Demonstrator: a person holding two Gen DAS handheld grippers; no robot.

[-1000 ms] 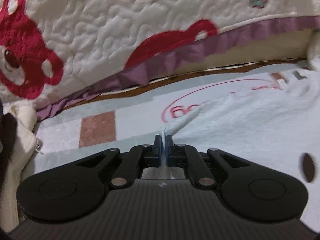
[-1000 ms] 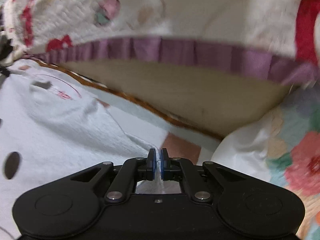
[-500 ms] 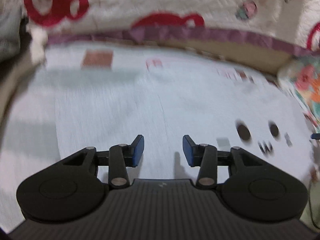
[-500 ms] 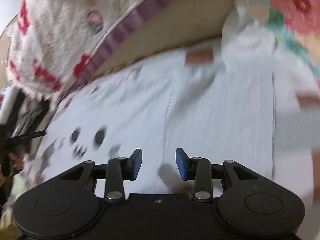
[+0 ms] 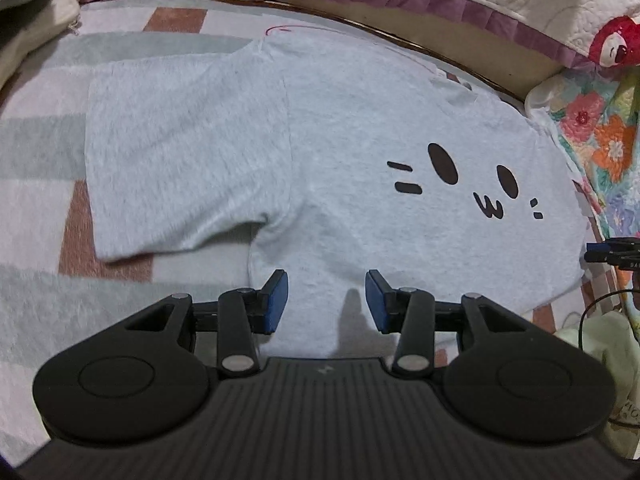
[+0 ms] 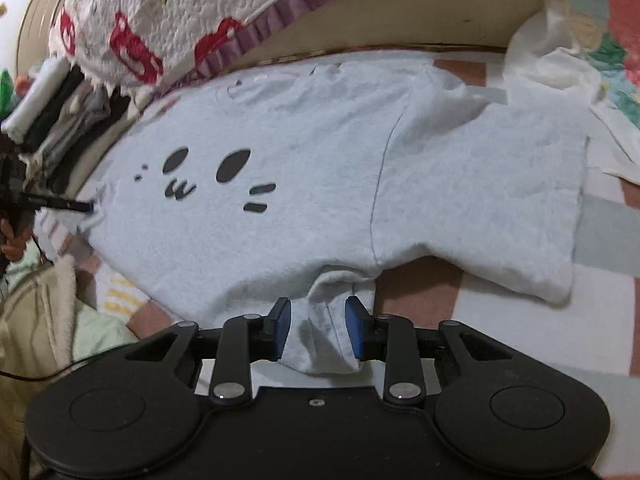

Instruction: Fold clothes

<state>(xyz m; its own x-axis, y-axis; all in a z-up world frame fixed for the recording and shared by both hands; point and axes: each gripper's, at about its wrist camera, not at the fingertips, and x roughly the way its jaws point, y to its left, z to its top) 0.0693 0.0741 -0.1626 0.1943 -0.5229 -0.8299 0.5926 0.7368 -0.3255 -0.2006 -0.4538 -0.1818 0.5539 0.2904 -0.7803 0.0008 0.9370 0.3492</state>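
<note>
Shirt [image 5: 340, 152] lies flat on the blanket [image 5: 36, 152], face print up, sleeves spread sideways, collar away; left gripper [image 5: 326, 300] and right gripper [image 6: 318, 322] hover wide open, holding nothing.

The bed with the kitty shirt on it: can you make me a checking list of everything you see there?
Surface: checked blanket with pink, grey and white squares, under the shirt.
Job's things: grey T-shirt lying flat, cat face up, both sleeves spread; some fabric near the right sleeve's underarm is bunched.
Clutter: stack of folded clothes beside the shirt; cream garment at the edge.
Grippers: left gripper open over the shirt's side, holding nothing; right gripper open, fingers either side of the bunched fabric.
Cables: thin black cable across the cream garment.
Surroundings: bear quilt with purple ruffle behind; floral quilt beside.
</note>
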